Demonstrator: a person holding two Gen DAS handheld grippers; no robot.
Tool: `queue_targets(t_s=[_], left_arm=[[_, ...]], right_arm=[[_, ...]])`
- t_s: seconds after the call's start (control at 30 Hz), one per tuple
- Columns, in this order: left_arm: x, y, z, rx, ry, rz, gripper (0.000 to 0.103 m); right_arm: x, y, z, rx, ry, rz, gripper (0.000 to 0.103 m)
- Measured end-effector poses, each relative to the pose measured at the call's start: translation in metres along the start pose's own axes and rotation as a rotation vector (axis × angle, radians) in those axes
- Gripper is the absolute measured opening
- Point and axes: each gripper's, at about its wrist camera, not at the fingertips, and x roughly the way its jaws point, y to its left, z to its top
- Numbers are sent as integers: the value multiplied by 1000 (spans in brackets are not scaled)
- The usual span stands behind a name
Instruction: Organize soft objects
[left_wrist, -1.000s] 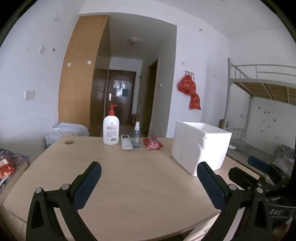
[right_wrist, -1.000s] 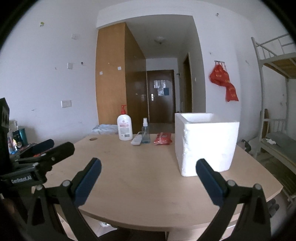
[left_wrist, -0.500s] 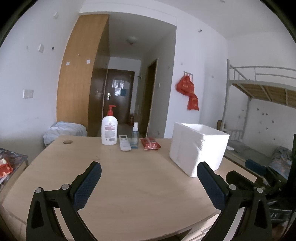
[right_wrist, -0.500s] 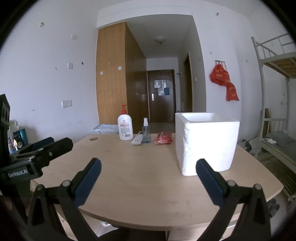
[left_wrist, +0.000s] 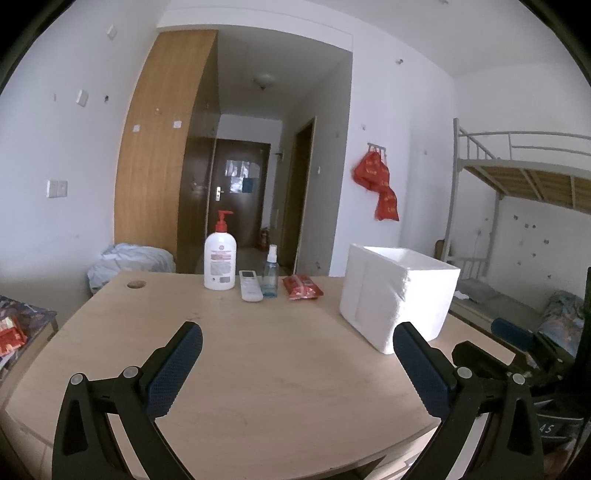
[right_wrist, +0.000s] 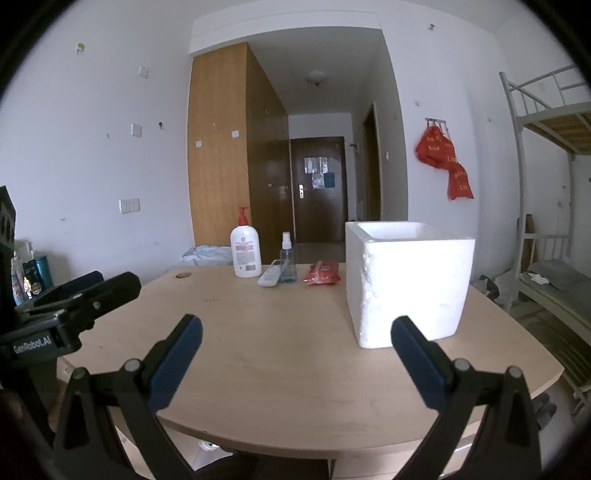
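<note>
Left tongs (left_wrist: 297, 354) slightly raised since before, both tongs agape.

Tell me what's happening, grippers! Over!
Left gripper open, empty. Right gripper open, empty. Red soft pack on table beside spray bottle, untouched; foam box open-topped. Path clear.

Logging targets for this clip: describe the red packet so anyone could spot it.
On the wooden table, a row stands at the far edge, left of the white foam box. The red packet ends that row nearest the box, the only flat, soft, red item.
</note>
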Motion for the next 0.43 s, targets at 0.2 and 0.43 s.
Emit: queue_targets(t_s=[0.2, 0.43], left_arm=[[0, 1, 0, -5, -2, -2, 103], [-1, -4, 0, 30, -19, 9, 103]], right_arm=[[0, -1, 0, -1, 2, -3, 103], [1, -1, 0, -2, 8, -11, 103]])
